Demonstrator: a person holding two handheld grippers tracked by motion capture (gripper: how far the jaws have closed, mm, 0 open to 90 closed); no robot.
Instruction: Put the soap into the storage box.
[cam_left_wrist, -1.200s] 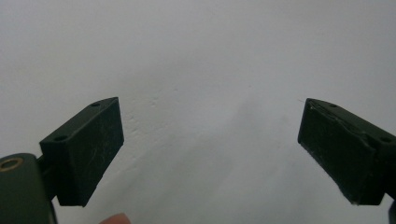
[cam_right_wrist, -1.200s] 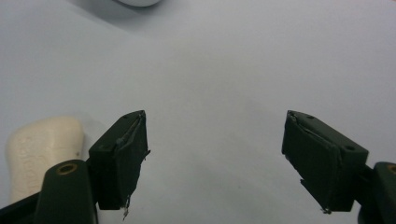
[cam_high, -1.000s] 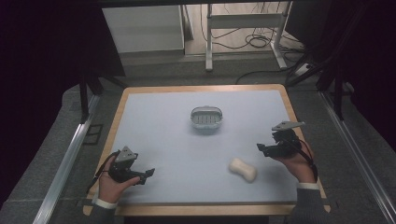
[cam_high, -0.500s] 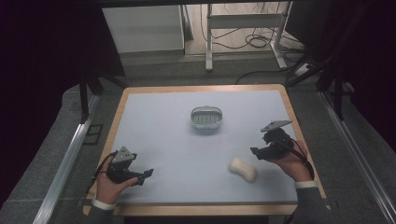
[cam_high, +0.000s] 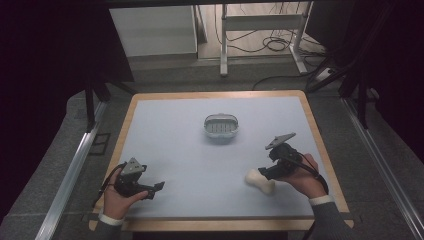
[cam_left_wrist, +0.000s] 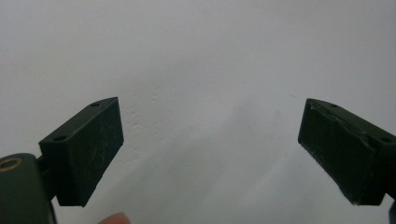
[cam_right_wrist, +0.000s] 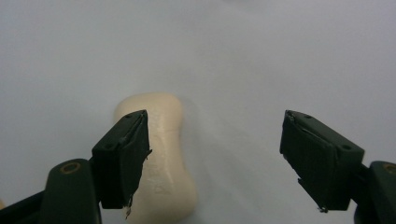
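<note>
- The left gripper (cam_high: 159, 186) rests low over bare desk (cam_high: 190, 160), jaws wide apart and holding nothing.
- The right gripper (cam_high: 256, 176), jaws wide but just closing, has the soap bar (cam_right_wrist: 161, 163) beside its left jaw, not centred; closing now could nudge it aside.
- The soap bar is cream, waisted, smooth, probably slippery.
</note>
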